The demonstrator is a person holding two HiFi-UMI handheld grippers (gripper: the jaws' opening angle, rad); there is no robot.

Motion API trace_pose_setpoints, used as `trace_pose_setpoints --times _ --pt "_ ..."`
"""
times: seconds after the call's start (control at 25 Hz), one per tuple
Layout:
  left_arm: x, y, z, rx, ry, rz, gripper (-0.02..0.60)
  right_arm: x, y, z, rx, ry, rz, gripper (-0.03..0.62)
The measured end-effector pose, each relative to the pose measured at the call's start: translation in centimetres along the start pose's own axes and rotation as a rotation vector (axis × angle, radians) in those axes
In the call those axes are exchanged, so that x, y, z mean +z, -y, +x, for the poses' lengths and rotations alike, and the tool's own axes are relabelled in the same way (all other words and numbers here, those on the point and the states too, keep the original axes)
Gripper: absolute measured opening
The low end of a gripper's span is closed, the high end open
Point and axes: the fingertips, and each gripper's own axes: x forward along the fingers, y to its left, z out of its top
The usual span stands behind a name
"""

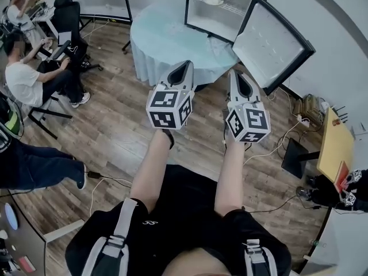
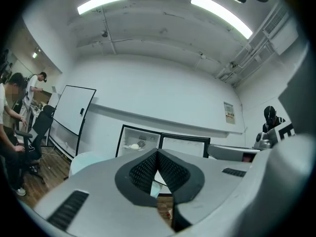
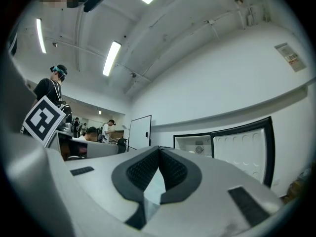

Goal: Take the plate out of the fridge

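Observation:
A small fridge [image 1: 217, 7] stands open on a round table with a pale blue cloth [image 1: 158, 42], its door [image 1: 270, 48] swung out to the right. A white plate [image 1: 213, 0] lies on the fridge's upper shelf. My left gripper [image 1: 187, 64] and right gripper [image 1: 236, 74] are held side by side over the wooden floor, short of the table, both pointing toward the fridge. Both are shut and empty. In the left gripper view the shut tips [image 2: 158, 152] sit below the fridge, where the plate [image 2: 132, 145] shows. In the right gripper view the right gripper [image 3: 159, 149] faces the fridge [image 3: 197, 147].
People sit at desks at the left [image 1: 26, 79] with office chairs [image 1: 69, 19]. Cables [image 1: 276, 148] trail over the floor at the right, next to a yellow table [image 1: 333, 145] and a dark box [image 1: 294, 157]. A whiteboard [image 2: 69, 115] stands left of the round table.

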Motion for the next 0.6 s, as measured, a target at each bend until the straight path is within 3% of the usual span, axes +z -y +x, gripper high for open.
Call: trace_pose_setpoints --times 0.4,0.6 --pt "4.0 -12.5 3.3 0.062 0.024 -0.019 0.011 -0.1 -5.4 12.4 0.068 0.023 0.039 0.002" --pt "3.2 -18.6 3.0 0.097 0.003 -0.070 0.011 -2.2 -9.8 16.2 0.110 -0.017 0.028 0.002"
